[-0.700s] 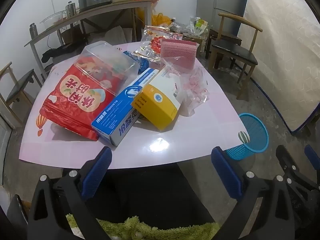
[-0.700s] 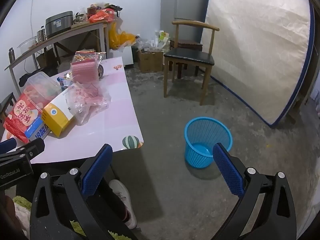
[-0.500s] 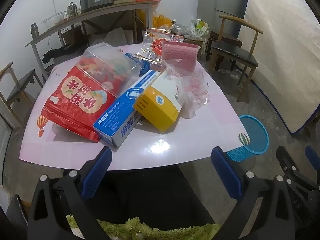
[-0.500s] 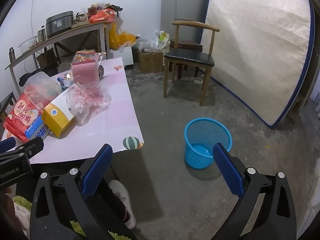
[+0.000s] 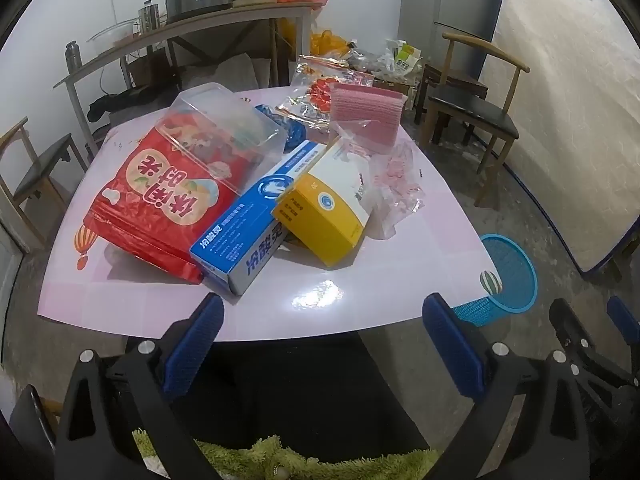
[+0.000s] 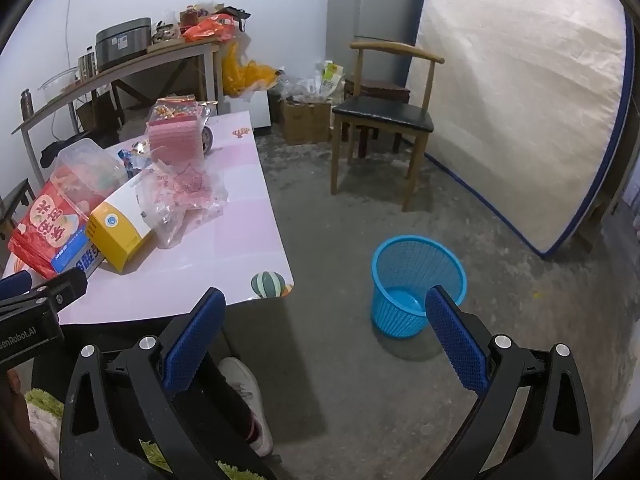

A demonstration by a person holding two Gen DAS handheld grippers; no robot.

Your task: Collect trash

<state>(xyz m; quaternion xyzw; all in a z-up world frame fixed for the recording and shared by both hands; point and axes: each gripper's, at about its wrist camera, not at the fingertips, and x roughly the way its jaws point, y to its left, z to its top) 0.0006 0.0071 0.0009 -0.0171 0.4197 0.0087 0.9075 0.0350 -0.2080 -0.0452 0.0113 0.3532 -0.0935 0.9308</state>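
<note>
Left wrist view: left gripper (image 5: 320,344) wide open, holding nothing, short of the pink table (image 5: 380,276) heaped with a red bag (image 5: 160,200), blue box (image 5: 248,232), yellow box (image 5: 324,216) and crumpled wrappers (image 5: 396,184). Right wrist view: right gripper (image 6: 324,340) equally wide and empty above bare floor, blue basket (image 6: 418,280) standing just beyond its right finger, apart from the table.

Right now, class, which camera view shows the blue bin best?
The right wrist view: the bin stands whole on the floor, its inside visible; only one pad covers a bit of its rim. In the left wrist view, the bin sits at the frame's side, partly hidden behind the table corner.
</note>
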